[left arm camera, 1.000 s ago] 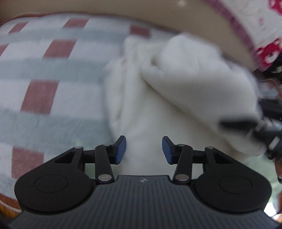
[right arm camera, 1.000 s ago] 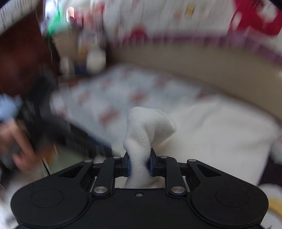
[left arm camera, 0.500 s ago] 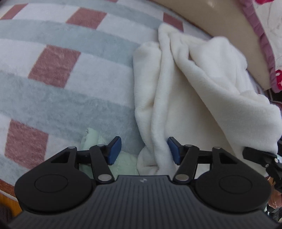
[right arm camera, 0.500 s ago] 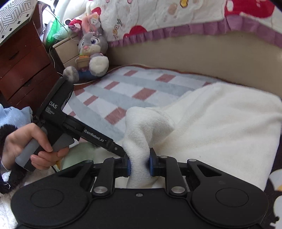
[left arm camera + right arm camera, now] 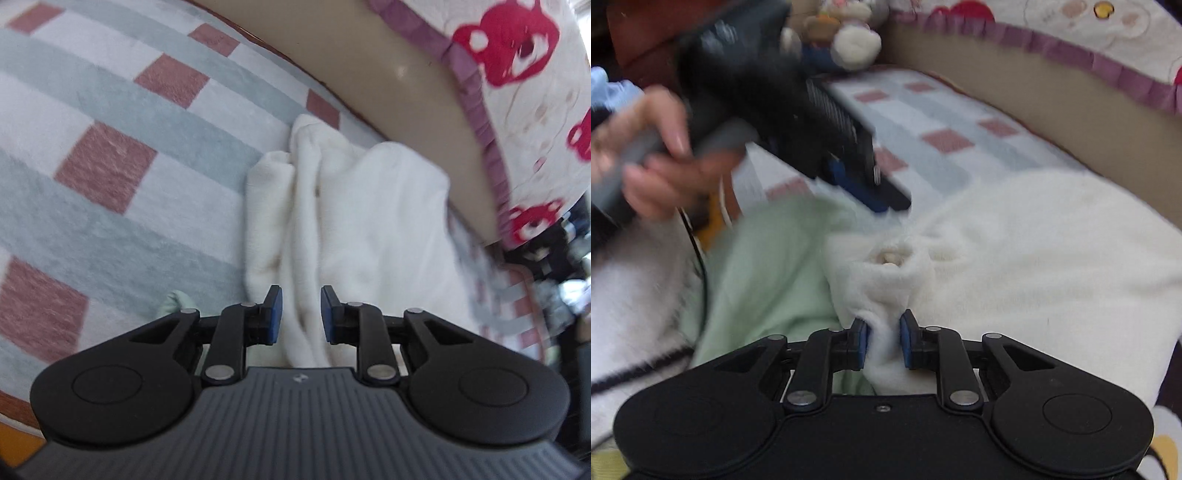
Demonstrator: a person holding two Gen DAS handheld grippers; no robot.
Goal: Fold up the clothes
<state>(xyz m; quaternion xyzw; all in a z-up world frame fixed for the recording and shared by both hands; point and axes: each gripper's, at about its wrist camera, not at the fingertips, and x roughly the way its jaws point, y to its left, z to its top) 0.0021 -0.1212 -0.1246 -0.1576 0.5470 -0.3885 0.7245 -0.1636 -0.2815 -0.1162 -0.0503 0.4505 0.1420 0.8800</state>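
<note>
While the right gripper [image 5: 884, 341] stays clenched on a bunched fold of the white fleece garment [image 5: 1015, 266], the left gripper [image 5: 301, 315] is closing with a ridge of the same fleece between its pads, not yet pressed. Garment lies on the checked blanket [image 5: 110, 166], spreading toward 1 o'clock. Pale green cloth [image 5: 764, 280] sits at 9 o'clock; a hand [image 5: 646, 155] holds the left tool at 10 o'clock.

The checked grey, white and red blanket [image 5: 122, 110] lies bare to the left of the bunched white fleece garment [image 5: 369, 221], leaving open room there. A tan padded wall [image 5: 417, 92] closes off the far side. On the near left, a crumpled pale green fleece cloth [image 5: 764, 280] and the black handheld left gripper [image 5: 871, 184] crowd the approach.
</note>
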